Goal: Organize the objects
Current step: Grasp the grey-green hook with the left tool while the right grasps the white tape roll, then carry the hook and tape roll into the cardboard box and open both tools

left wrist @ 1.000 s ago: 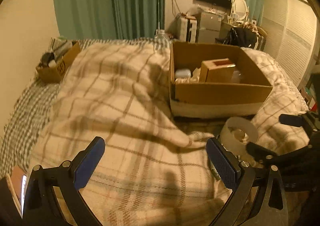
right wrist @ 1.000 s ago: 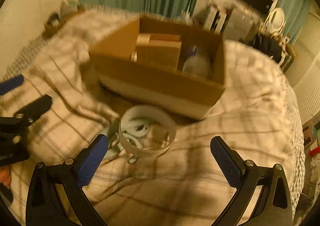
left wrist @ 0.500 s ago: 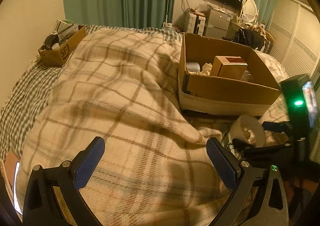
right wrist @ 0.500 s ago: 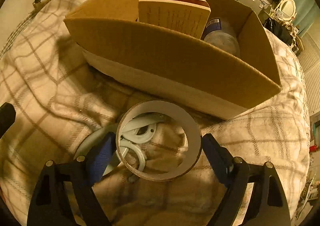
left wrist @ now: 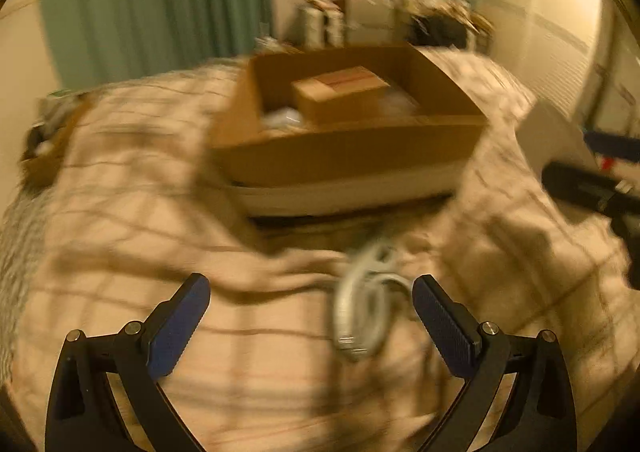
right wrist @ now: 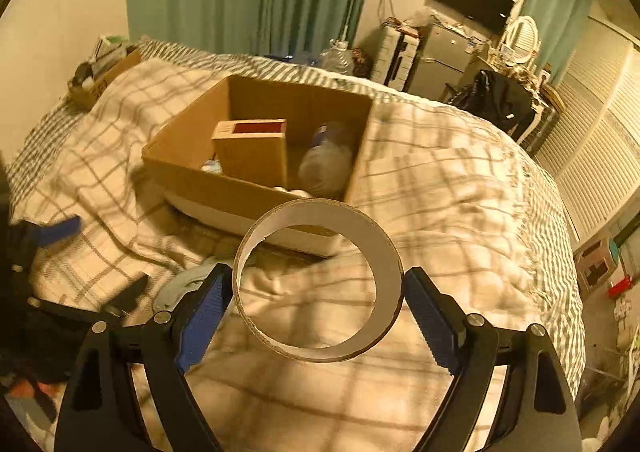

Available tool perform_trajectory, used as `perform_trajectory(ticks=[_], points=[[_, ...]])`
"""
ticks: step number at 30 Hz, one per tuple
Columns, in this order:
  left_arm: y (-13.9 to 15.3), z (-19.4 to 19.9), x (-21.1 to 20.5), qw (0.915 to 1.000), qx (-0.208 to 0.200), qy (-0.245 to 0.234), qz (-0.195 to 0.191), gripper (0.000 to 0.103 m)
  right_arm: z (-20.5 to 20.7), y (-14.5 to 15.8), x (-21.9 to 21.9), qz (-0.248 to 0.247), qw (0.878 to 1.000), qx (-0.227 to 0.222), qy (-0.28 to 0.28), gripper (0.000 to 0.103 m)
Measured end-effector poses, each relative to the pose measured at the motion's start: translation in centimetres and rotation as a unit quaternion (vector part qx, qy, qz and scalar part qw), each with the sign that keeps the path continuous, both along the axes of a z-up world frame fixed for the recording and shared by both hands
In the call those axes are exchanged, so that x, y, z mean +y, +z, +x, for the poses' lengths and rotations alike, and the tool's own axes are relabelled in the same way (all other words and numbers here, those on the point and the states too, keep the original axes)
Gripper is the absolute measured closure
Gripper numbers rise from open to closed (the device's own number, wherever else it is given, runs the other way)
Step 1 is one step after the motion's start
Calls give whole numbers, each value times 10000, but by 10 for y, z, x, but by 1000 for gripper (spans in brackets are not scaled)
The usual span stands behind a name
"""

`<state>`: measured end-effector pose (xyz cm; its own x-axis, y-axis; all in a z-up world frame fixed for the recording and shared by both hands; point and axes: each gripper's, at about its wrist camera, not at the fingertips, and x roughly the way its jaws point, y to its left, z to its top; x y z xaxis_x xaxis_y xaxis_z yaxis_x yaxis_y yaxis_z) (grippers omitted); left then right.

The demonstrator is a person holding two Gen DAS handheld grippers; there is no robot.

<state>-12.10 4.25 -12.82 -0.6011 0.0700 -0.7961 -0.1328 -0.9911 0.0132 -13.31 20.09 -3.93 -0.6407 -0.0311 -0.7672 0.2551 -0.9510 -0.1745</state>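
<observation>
My right gripper [right wrist: 318, 302] has its two blue-padded fingers [right wrist: 202, 316] pressed against the outer wall of a wide white cardboard ring [right wrist: 384, 252], one pad on each side, so the ring is pinched between them and lifted off the cream plaid blanket [right wrist: 452, 188]; I see the blanket through its open middle. Beyond the fingertips sits the open brown cardboard box [right wrist: 192, 140] on the bed, holding a smaller tan carton with a red top panel [right wrist: 252, 150] and, to its right, a clear plastic bottle with a dark blue label [right wrist: 326, 162] lying on its side. Just beside my right gripper's left finger, a pale grey-blue curved plastic piece [right wrist: 180, 282] rests on the blanket.

My left gripper [left wrist: 308, 316] has its fingers [left wrist: 178, 326] spread wide with nothing between the pads. This view is heavily blurred. Between those fingers, closer to the right one, a pale grey looped plastic item [left wrist: 366, 304] lies on the blanket [left wrist: 140, 180]; I cannot tell its exact shape. Ahead of the fingertips is the same cardboard box [left wrist: 348, 156] with the tan carton [left wrist: 340, 92] inside. Off past the right finger, at the frame's edge, the white ring [left wrist: 552, 136] shows in the other gripper's hold.
</observation>
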Motion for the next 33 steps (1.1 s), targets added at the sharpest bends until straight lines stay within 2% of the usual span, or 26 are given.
perform_trajectory(ticks=[1, 3, 6, 13, 14, 16, 17, 18, 19, 22, 23, 24, 26, 30, 33], points=[[-9, -5, 11, 9997, -129, -188, -72, 6, 1, 0, 5, -26, 10000, 9, -12, 16], [-22, -10, 24, 9985, -338, -369, -221, 28, 4, -1, 14, -106, 9999, -2, -34, 16], [-47, -18, 40, 9941, -774, -649, -388, 37, 3, -9, 20, -253, 9997, -65, -10, 16], [-70, -51, 38, 9897, -1275, -636, 138, 33, -4, -28, 25, -479, 9985, -259, 33, 16], [-71, -52, 38, 9897, -1285, -617, 140, 33, -4, -29, 25, -499, 9984, -269, 37, 16], [-68, -46, 42, 9900, -1216, -710, 15, 42, -2, -30, 24, -525, 9982, -277, 41, 16], [-66, -42, 44, 9900, -1196, -751, -47, 50, 0, -29, 24, -535, 9982, -263, 41, 16], [-64, -39, 45, 9903, -1165, -742, -122, 68, 1, -28, 24, -544, 9982, -254, 39, 16], [-62, -34, 45, 9905, -1164, -674, -300, 68, 2, -27, 24, -558, 9981, -250, 35, 16], [-53, -24, 42, 9916, -1107, -638, -199, 72, 8, -21, 22, -584, 9981, -208, 41, 16], [-48, -20, 39, 9923, -1066, -612, -117, 78, 11, -19, 22, -585, 9981, -196, 48, 16], [-39, -15, 37, 9932, -996, -607, 33, 92, 14, -17, 20, -585, 9981, -181, 58, 16], [-26, -7, 34, 9934, -915, -646, 238, 94, 20, -13, 18, -577, 9982, -155, 73, 16], [-8, 14, 34, 9953, -647, -712, 92, 94, 35, -1, 12, -555, 9984, -58, 100, 16], [6, 27, 28, 9957, -522, -681, 337, 94, 45, 10, 8, -514, 9986, 47, 118, 16]])
